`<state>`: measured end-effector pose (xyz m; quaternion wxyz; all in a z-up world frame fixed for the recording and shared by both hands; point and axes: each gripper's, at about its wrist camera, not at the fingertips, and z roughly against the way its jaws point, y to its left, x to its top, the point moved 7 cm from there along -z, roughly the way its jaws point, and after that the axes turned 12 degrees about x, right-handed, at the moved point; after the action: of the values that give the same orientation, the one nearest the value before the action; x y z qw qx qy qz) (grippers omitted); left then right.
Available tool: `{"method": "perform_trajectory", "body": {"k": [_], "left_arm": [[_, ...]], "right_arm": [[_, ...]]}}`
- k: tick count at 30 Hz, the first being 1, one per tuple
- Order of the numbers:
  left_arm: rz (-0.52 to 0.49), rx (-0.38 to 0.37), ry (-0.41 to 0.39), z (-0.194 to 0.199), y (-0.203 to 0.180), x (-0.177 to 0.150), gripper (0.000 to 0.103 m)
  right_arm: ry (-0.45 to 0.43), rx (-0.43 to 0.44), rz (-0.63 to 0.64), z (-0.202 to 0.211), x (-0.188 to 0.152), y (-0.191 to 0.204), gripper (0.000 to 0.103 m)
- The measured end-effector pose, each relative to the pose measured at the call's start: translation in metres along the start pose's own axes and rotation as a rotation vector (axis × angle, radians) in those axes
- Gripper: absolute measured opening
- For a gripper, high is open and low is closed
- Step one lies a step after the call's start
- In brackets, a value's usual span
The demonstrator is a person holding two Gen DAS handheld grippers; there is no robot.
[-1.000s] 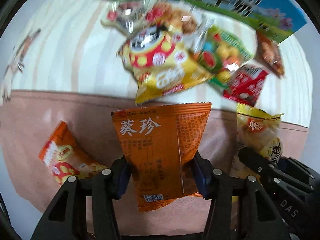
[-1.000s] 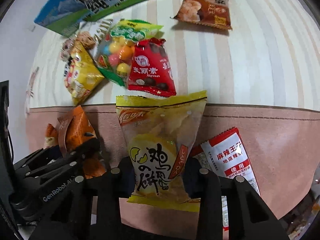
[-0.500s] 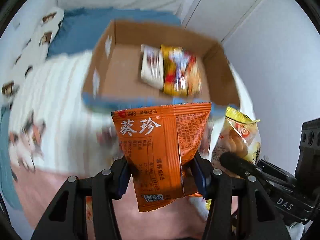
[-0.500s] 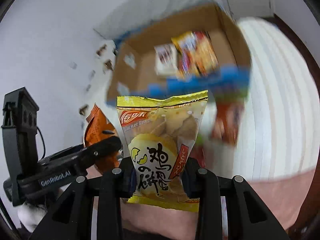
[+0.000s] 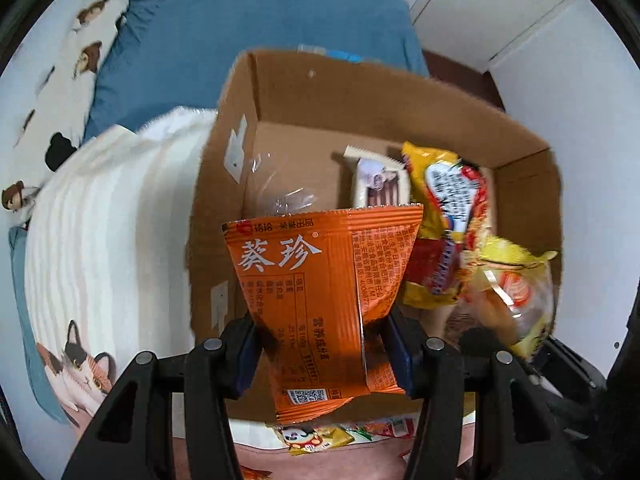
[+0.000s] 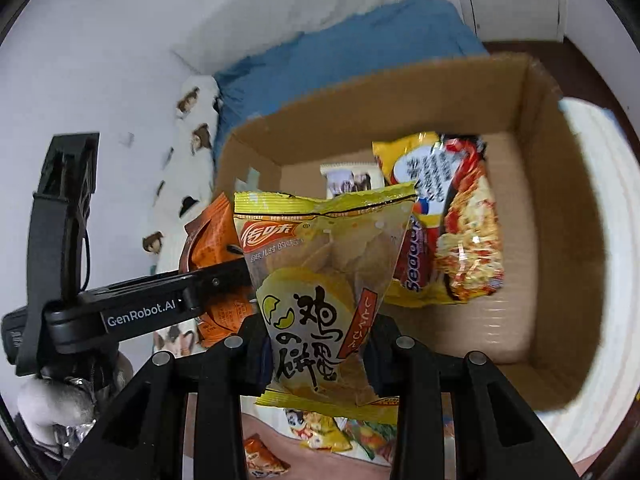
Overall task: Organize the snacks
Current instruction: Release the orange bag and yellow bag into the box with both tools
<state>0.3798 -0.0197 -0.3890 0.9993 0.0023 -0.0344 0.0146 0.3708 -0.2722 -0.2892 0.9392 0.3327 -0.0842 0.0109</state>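
Observation:
My left gripper (image 5: pixel 322 350) is shut on an orange snack packet (image 5: pixel 320 300) and holds it over the near edge of an open cardboard box (image 5: pixel 228 208). My right gripper (image 6: pixel 316 350) is shut on a yellow egg-cracker bag (image 6: pixel 320 280), also held at the box's (image 6: pixel 560 240) near side. Inside the box lie a yellow noodle pack (image 5: pixel 452 216), also in the right wrist view (image 6: pixel 460 220), and a white packet (image 5: pixel 378 184). The left gripper with the orange packet (image 6: pixel 216 240) shows at the left of the right wrist view; the yellow bag (image 5: pixel 516 292) shows at the right of the left wrist view.
The box stands on a striped cream blanket (image 5: pixel 100 220) on a bed with a blue sheet (image 5: pixel 240 40). Loose snacks (image 6: pixel 320 428) lie below the grippers on the pink cover (image 6: pixel 340 464). A white wall (image 5: pixel 580 120) is at the right.
Both grippers have lifted from the snack pile, each holding its packet, and moved forward to the cardboard box, which now fills both views.

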Motion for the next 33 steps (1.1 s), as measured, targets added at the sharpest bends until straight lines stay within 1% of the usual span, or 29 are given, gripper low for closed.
{"method": "perform_trajectory", "body": {"k": [5,7,9,10,11,12,14,15,16,17,21,23,25,27,29,33], "left_arm": [[-0.017,0.019,0.056,-0.026,-0.003,0.004,0.052],[-0.026,0.018,0.086,-0.034,-0.004,0.005,0.053],[-0.027,0.024,0.130,-0.044,-0.002,-0.001,0.053],[-0.023,0.018,0.138,-0.047,-0.002,-0.002,0.053],[-0.018,0.011,0.135,-0.048,-0.001,-0.003,0.053],[-0.014,0.013,0.125,-0.048,0.001,-0.003,0.056],[-0.013,0.008,0.112,-0.046,0.001,-0.004,0.064],[-0.014,0.005,0.105,-0.044,0.000,-0.005,0.076],[-0.015,0.003,0.097,-0.041,0.000,-0.005,0.086],[-0.016,0.003,0.088,-0.039,0.000,-0.006,0.086],[-0.024,0.017,0.054,-0.025,0.001,-0.007,0.087],[-0.022,0.022,0.022,-0.016,0.002,-0.008,0.087],[-0.017,0.031,-0.031,-0.006,0.003,-0.007,0.087],[-0.011,0.066,-0.097,0.005,0.007,-0.008,0.087],[-0.007,0.081,-0.160,0.015,0.010,-0.011,0.087],[0.018,0.089,-0.234,0.030,0.014,-0.019,0.087]], "right_arm": [[0.054,0.002,-0.046,-0.040,-0.004,-0.014,0.038],[0.100,0.012,-0.056,-0.057,-0.008,-0.019,0.038],[0.149,-0.015,-0.081,-0.071,-0.011,-0.027,0.047],[0.158,-0.033,-0.080,-0.073,-0.012,-0.030,0.062],[0.161,-0.049,-0.074,-0.075,-0.011,-0.031,0.081],[0.163,-0.071,-0.061,-0.075,-0.011,-0.031,0.087],[0.164,-0.076,-0.051,-0.076,-0.013,-0.030,0.089],[0.165,-0.081,-0.052,-0.074,-0.013,-0.030,0.090],[0.165,-0.090,-0.046,-0.073,-0.014,-0.030,0.094],[0.159,-0.100,-0.038,-0.071,-0.013,-0.029,0.097],[0.128,-0.124,-0.022,-0.056,-0.011,-0.029,0.097],[0.098,-0.165,0.001,-0.045,-0.010,-0.030,0.097],[0.061,-0.210,0.030,-0.033,-0.010,-0.032,0.098],[0.031,-0.237,0.044,-0.022,-0.010,-0.033,0.098],[0.004,-0.258,0.057,-0.012,-0.013,-0.034,0.098],[-0.041,-0.289,0.067,0.006,-0.020,-0.038,0.098]]}}
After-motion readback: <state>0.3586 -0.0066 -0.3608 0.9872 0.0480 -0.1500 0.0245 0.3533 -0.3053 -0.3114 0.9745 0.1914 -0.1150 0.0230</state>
